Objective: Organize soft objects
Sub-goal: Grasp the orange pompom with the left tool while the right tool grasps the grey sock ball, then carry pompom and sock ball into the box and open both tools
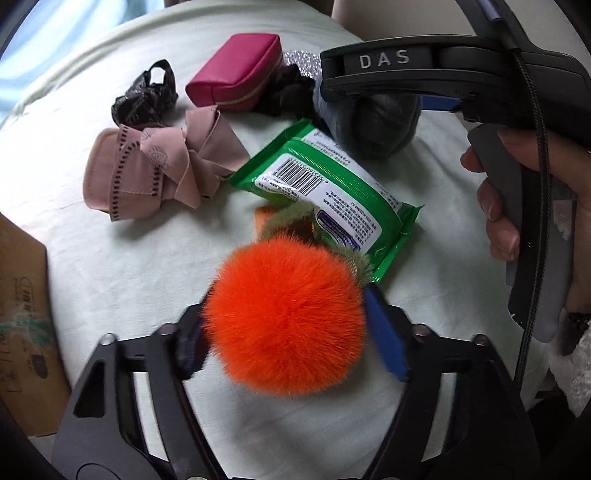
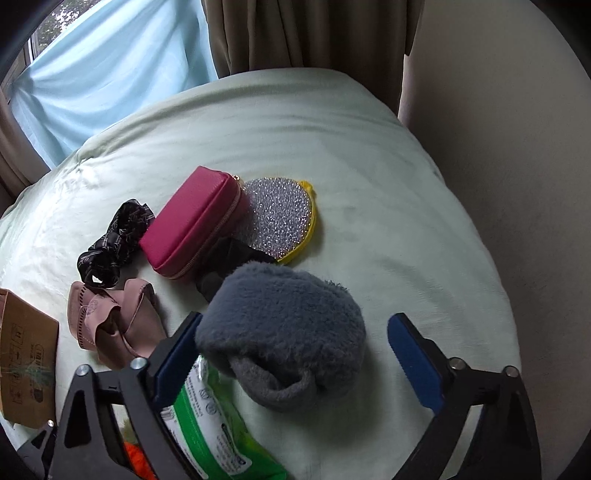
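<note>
My left gripper (image 1: 288, 332) has its jaws closed against a fluffy orange pompom (image 1: 286, 317), just above the pale green sheet (image 1: 110, 266). The pompom's green leaf part rests on a green wet-wipes pack (image 1: 325, 184). My right gripper (image 2: 295, 354) is open, its fingers on either side of a grey plush earmuff (image 2: 284, 336); the left pad touches it, the right pad stands apart. A pink fabric bow (image 1: 155, 170), a black scrunchie (image 1: 144, 98), a magenta pouch (image 1: 236, 70) and a glittery round pad (image 2: 277, 216) lie behind.
A cardboard box (image 1: 22, 332) stands at the left edge of the bed. Curtains (image 2: 314, 33) and a blue cloth (image 2: 110, 74) hang behind the bed. A beige wall (image 2: 517, 147) is on the right.
</note>
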A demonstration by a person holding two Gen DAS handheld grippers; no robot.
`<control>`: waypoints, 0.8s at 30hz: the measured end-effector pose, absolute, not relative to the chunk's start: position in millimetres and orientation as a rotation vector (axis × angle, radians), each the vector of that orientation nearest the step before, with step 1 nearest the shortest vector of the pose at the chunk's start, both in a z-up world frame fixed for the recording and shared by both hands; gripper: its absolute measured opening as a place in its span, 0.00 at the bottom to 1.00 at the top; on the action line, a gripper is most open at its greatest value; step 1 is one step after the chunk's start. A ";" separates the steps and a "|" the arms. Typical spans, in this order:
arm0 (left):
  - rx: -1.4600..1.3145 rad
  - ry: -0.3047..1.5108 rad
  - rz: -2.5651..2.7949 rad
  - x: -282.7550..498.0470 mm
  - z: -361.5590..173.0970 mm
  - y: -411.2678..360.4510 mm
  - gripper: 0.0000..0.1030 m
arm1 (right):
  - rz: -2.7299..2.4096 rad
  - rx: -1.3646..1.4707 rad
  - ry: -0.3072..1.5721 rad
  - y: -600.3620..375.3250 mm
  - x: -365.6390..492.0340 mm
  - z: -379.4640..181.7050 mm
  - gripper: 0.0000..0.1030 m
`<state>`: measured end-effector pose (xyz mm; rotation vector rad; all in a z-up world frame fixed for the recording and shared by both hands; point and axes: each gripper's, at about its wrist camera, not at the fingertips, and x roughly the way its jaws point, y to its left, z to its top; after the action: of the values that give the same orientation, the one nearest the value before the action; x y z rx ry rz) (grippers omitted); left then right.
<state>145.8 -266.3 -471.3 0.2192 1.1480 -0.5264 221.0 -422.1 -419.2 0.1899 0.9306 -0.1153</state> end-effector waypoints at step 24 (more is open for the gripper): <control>0.171 1.109 -0.493 161.0 -431.5 -251.0 0.33 | -0.117 0.295 0.863 -428.0 198.4 -398.9 0.42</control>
<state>161.0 -251.0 -431.5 0.1708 1.1086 -0.4930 198.4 -428.0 -398.9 0.2948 0.8630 -0.1173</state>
